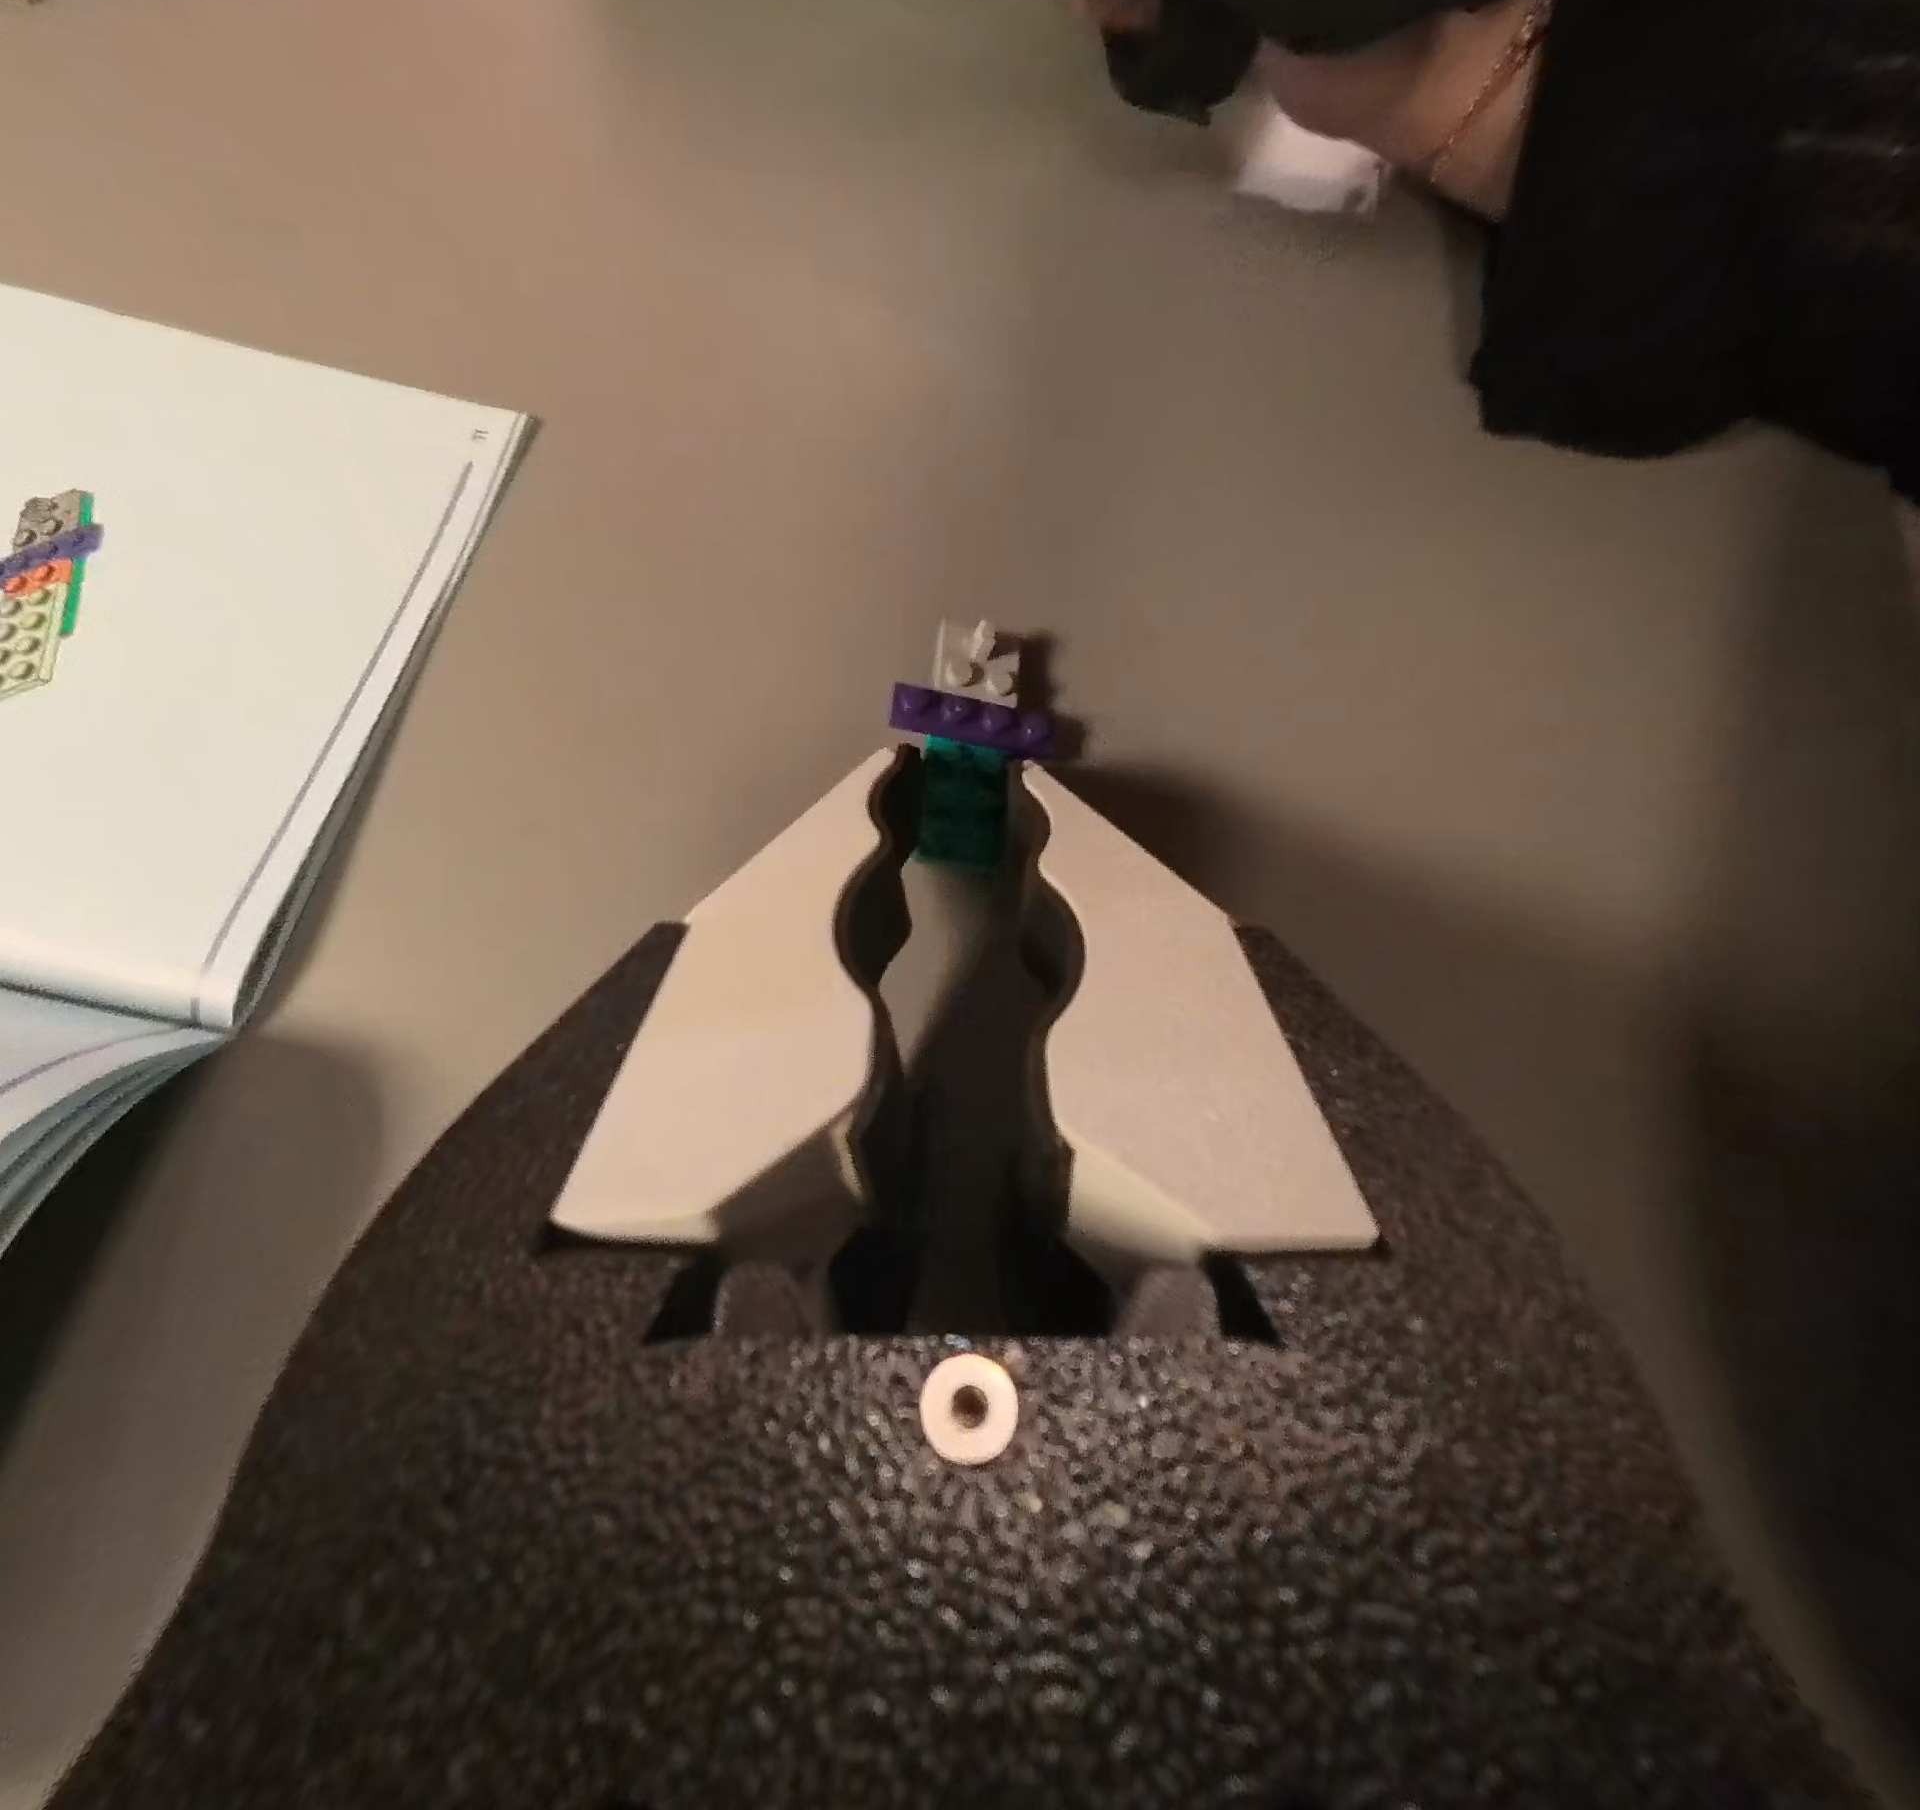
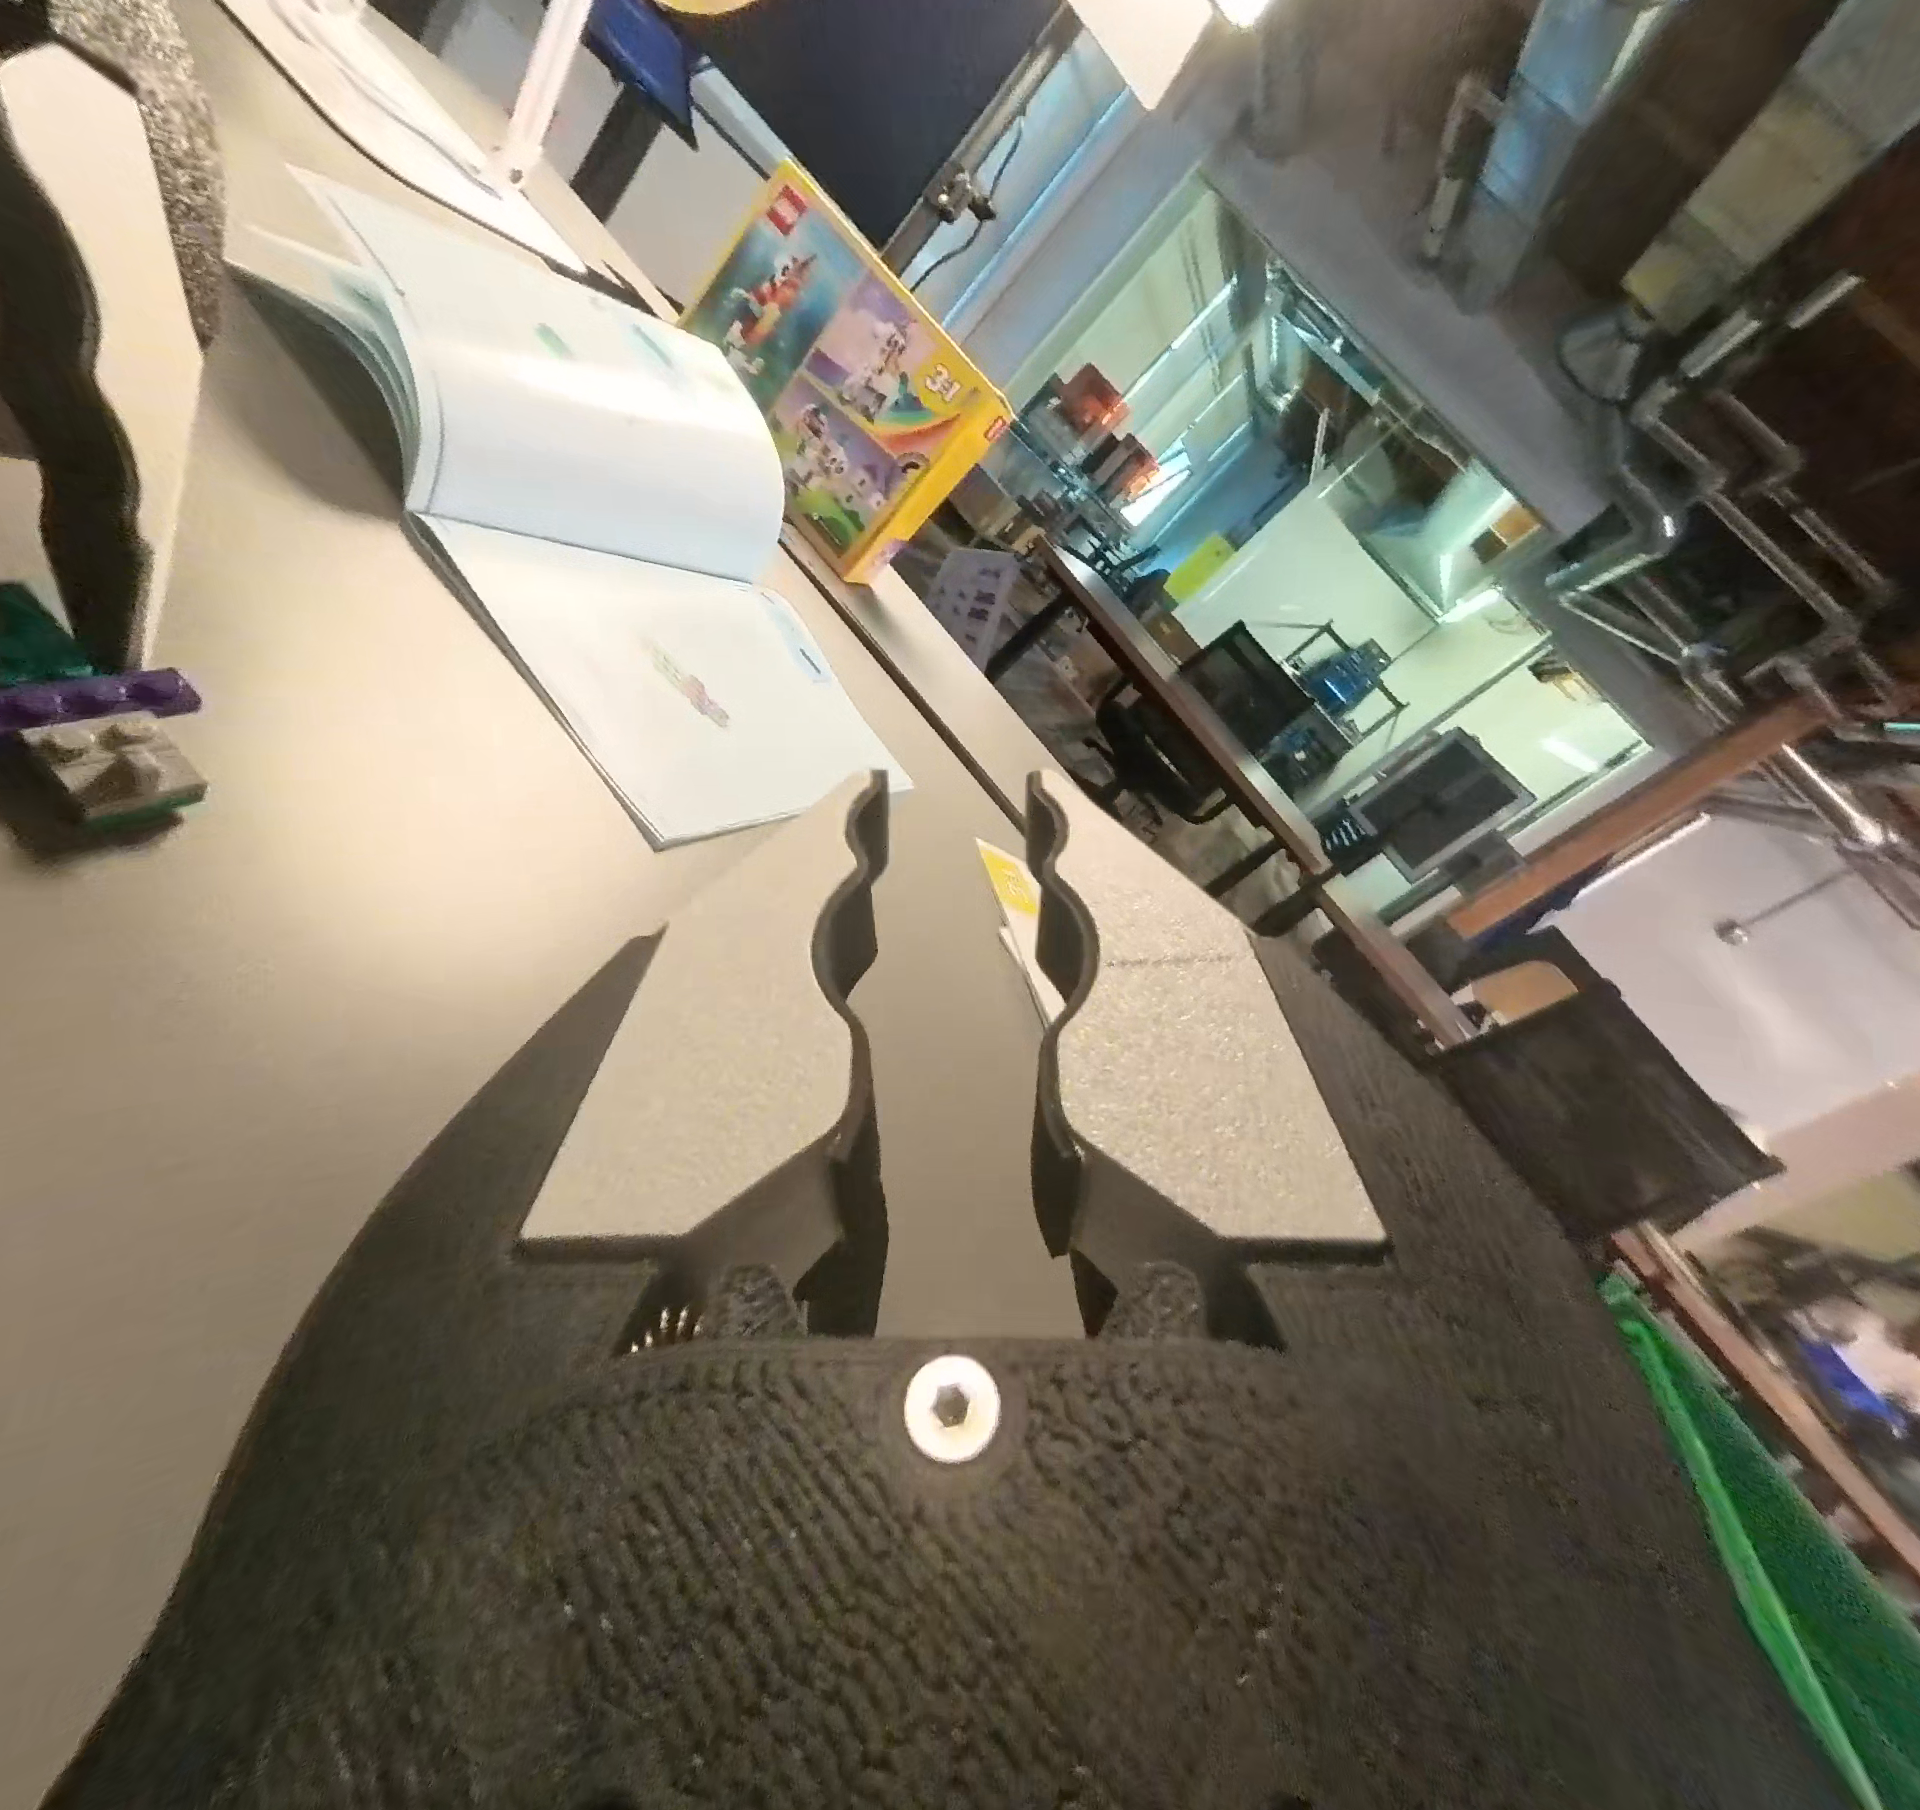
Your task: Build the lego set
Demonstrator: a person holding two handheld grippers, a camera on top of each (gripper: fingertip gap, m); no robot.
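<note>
A small lego assembly stands on the grey table [image 1: 727, 306]: a green plate [image 1: 958, 810], a purple plate [image 1: 971, 719] laid across it and a grey piece [image 1: 975, 664] at its far end. My left gripper [image 1: 958, 773] is shut on the green plate's sides. The right wrist view shows the assembly [image 2: 94, 732] at the far left edge, with the left gripper's finger [image 2: 104, 306] above it. My right gripper [image 2: 956, 815] is open and empty, tilted, to the right of the assembly and apart from it.
An open instruction booklet [image 1: 239, 680] lies left of the assembly; it also shows in the right wrist view [image 2: 582, 472]. A yellow lego box [image 2: 852, 378] stands behind it at the table edge. A person's dark sleeve [image 1: 1662, 254] reaches in at the upper right. There is about 15 centimeters between the tips of the two grippers.
</note>
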